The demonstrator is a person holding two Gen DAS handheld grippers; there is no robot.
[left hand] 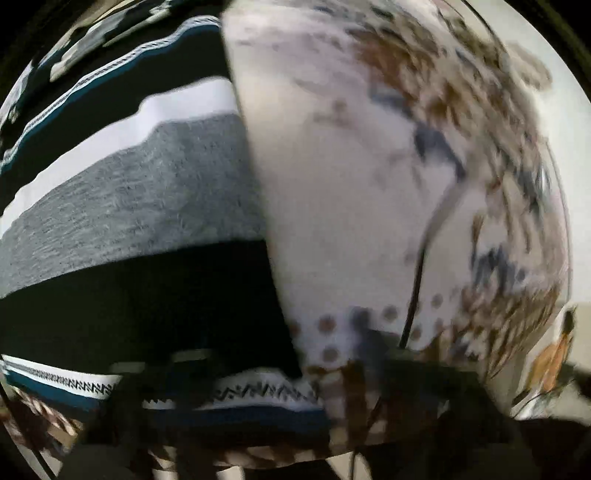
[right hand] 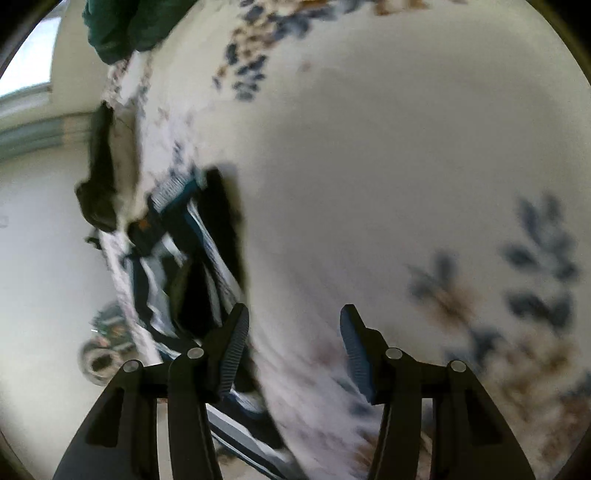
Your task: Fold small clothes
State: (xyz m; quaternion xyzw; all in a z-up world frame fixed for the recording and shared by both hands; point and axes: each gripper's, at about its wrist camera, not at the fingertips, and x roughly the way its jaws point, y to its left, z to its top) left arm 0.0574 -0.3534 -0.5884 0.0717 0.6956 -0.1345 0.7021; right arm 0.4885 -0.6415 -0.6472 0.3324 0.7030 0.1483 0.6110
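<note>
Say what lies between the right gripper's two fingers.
Only bare floral sheet shows between the right gripper fingers in the right wrist view; nothing is held.

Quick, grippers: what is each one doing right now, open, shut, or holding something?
Left gripper: too dark and blurred at the bottom of its view; cannot be told.
Right gripper: open, nothing between its fingers, over the floral sheet.

Left tongs [left hand: 354, 373] lost in blur against striped garment [left hand: 129, 206].

You see one striped garment [left hand: 122, 192], one floral cloth [right hand: 388, 166], one green item [right hand: 118, 26] and two grippers [right hand: 293, 350].
</note>
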